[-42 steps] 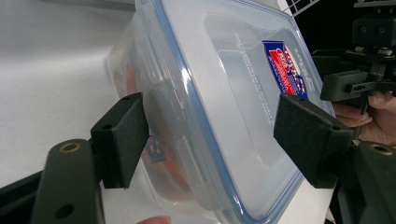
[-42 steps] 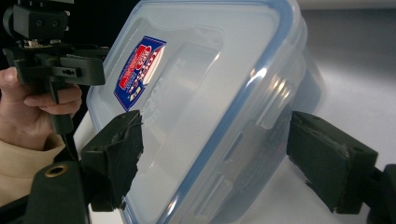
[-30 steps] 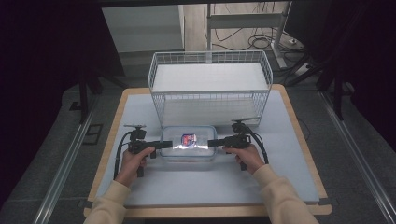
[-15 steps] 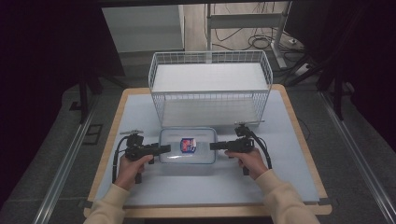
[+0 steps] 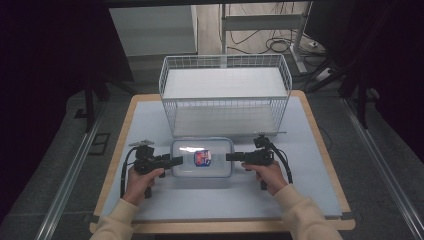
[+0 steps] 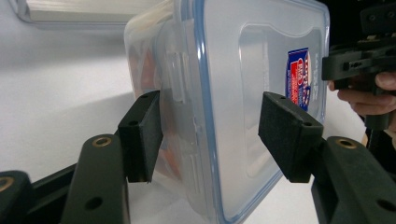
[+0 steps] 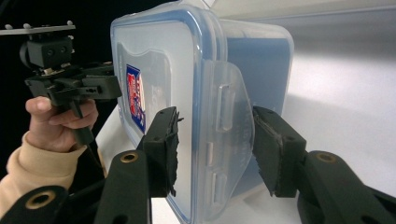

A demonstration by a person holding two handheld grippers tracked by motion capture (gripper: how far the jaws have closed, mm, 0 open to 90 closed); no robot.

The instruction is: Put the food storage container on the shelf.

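both hand-held grippers at clear lidded container [image 5: 202, 158] on bench [image 5: 300, 150], before wire basket [image 5: 225, 95]. my left hand-held gripper [image 5: 176, 160] just narrowed onto its end latch; right hand-held gripper [image 5: 231, 157] straddles opposite latch, grip unsure. two-sided lift likely next.

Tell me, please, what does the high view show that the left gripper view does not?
High view alone: the white wire basket behind the container, the wooden table edge, and both sleeves.

Left gripper view alone: the left gripper's fingers close up, astride the container's rim and side latch; these fingers have just been closing.

Both: the clear plastic container with its blue-rimmed lid, the red and blue label, and the right gripper.
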